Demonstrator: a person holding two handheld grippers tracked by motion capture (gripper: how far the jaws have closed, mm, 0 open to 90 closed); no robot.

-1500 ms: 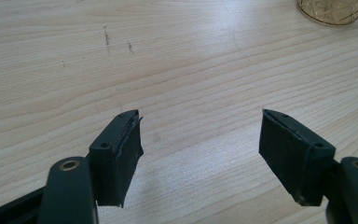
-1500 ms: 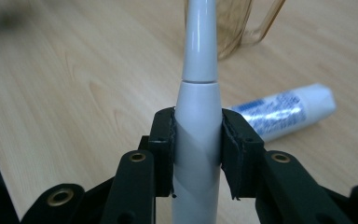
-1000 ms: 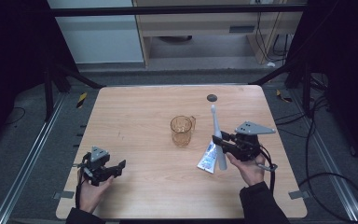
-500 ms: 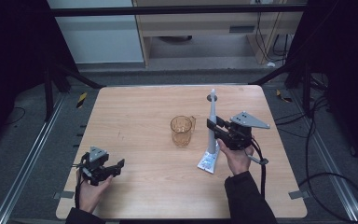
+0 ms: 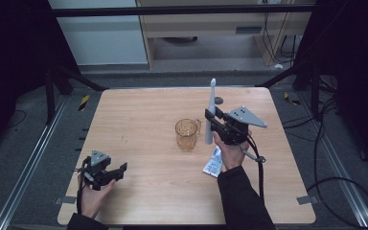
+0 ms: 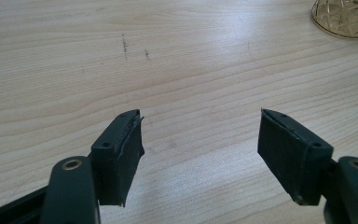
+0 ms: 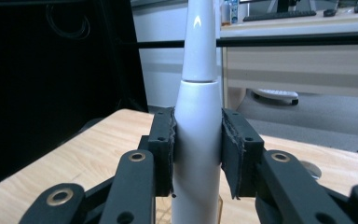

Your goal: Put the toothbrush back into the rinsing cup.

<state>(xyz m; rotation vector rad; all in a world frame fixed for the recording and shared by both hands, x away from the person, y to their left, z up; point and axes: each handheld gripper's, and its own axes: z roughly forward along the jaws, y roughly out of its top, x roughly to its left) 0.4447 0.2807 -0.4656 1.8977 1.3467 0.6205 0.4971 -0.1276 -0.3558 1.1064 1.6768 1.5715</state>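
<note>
My right tongs (image 5: pixel 212 120) clamp the white toothbrush (image 5: pixel 210 112) upright, just right of the amber cup (image 5: pixel 187 134) on the desk (image 5: pixel 139 120). Left tongs (image 5: pixel 106 173) gape empty, well apart.

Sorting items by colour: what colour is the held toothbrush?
White toothbrush; clearest in the right gripper view.

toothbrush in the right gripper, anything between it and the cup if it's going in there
Nothing visible stands between them. The right gripper holds the toothbrush upright just right of the cup, whose open mouth looks empty. The toothpaste tube lies nearer the person, out of the path.
</note>
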